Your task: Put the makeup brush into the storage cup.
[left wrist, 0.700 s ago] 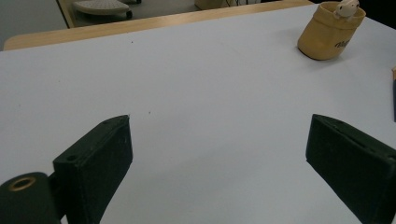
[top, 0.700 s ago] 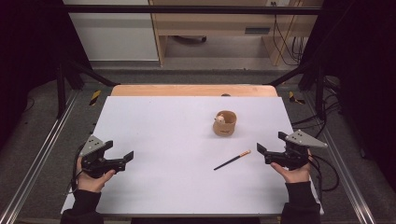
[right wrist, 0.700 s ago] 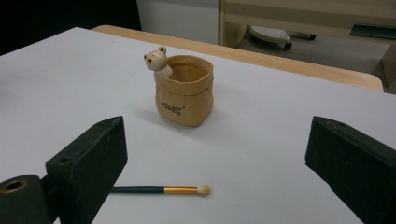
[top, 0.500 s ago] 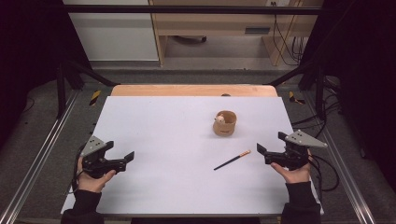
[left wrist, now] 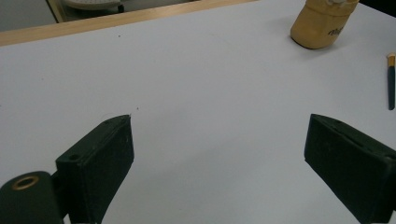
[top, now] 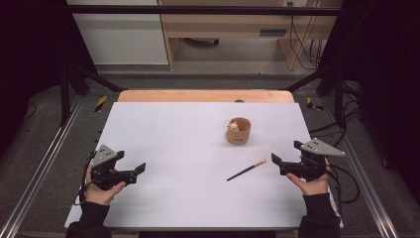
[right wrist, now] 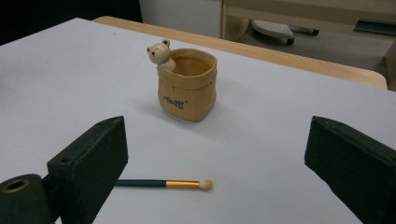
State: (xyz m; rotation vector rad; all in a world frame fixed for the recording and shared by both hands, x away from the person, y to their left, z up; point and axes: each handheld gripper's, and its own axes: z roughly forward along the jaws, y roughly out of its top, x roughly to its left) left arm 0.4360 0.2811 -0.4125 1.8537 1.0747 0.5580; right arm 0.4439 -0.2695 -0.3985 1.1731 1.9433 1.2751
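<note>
My right jaws (top: 275,161) stand wide apart and hold nothing, poised just above the white surface (top: 188,148) with the slim dark-handled brush with a gold ferrule and pale tip (top: 246,170) lying just beyond their tips. In the right gripper view the brush (right wrist: 163,184) rests flat, low between the two black pads, its handle running under the left pad (right wrist: 88,163) and its pale tip pointing toward the open gap. From the high view its long axis runs on a slant, dark end toward me and the middle of the surface, pale tip up toward my right hand (top: 309,181). That makes the right hand much the nearer one; the likely move is a short reach inward to close across the handle.

Beyond the brush stands the small tan sack-shaped pot with a bear figure on its rim (top: 238,131), upright and near, apart from the brush; I judge it the place the brush would go.

My left jaws (top: 140,167) are equally wide and empty, well apart from both things, which sit at the far edge of the left gripper view, the pot (left wrist: 323,23) at top and the brush (left wrist: 391,81) at the side.

Against the earlier frames, nothing differs: both hands, brush and pot lie where they were.
</note>
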